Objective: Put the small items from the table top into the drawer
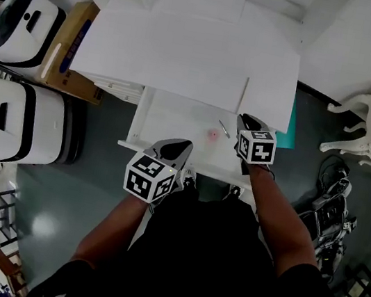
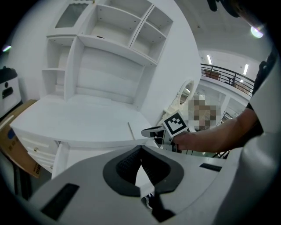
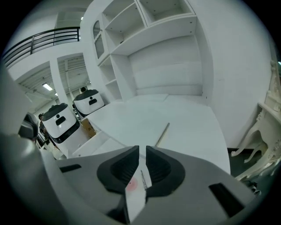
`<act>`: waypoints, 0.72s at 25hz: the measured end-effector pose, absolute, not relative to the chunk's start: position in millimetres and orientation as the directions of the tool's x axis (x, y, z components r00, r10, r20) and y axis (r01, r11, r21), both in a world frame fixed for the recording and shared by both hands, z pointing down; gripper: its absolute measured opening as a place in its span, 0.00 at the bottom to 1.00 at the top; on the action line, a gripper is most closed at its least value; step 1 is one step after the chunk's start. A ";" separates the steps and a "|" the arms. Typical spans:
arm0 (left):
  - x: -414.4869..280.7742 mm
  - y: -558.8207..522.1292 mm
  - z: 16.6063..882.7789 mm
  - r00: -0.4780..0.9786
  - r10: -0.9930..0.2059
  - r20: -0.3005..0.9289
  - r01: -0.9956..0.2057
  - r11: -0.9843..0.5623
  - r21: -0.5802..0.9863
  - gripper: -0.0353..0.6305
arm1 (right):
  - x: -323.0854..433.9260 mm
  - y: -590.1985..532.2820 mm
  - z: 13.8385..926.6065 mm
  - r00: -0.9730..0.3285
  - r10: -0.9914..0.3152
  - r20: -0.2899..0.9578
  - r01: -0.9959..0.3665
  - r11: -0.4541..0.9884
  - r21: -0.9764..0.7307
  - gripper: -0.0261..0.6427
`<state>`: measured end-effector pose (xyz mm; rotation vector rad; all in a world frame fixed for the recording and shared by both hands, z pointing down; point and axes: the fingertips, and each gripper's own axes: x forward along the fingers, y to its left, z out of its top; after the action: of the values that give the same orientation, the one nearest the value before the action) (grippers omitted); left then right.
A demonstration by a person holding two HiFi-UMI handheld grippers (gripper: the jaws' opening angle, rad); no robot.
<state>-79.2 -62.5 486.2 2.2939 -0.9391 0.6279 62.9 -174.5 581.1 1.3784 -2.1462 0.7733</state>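
Left hand-held gripper [image 1: 180, 147] was shut, right hand-held gripper [image 1: 250, 122] slightly parted (both empty), above the open drawer [image 1: 169, 117] holding a small pink item [image 1: 212, 134].

The open drawer [image 1: 168, 124] offers free room across its left and middle. Toward its right lie a pink disc [image 1: 212, 134] and a thin metal rod [image 1: 224, 129]. The worktop [image 1: 186, 60] overhangs the drawer's back and is walled behind by a shelf unit [image 2: 114, 39]. White robots [image 1: 7, 121] and a cardboard box [image 1: 72, 48] crowd the left side.
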 end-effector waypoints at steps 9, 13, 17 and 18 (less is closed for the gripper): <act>-109.8 -64.6 504.1 0.620 -0.455 0.639 -0.760 -0.553 0.343 0.06 | 55.1 -203.8 630.0 -0.299 -0.622 0.724 -0.952 0.251 -0.178 0.14; -114.5 -67.1 507.8 0.622 -0.442 0.647 -0.758 -0.549 0.354 0.06 | 55.1 -211.8 640.8 -0.244 -0.616 0.749 -0.968 0.202 -0.149 0.18; -118.5 -71.9 508.6 0.620 -0.439 0.650 -0.758 -0.549 0.352 0.06 | 58.4 -215.0 648.1 -0.199 -0.605 0.771 -0.978 0.174 -0.115 0.18; -119.6 -72.6 509.3 0.619 -0.437 0.652 -0.759 -0.548 0.352 0.06 | 59.3 -215.0 648.1 -0.189 -0.604 0.774 -0.980 0.171 -0.105 0.18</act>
<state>-119.6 -72.6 509.3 2.2186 -0.9348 0.6690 59.3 -215.0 648.1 1.4928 -1.8707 0.8325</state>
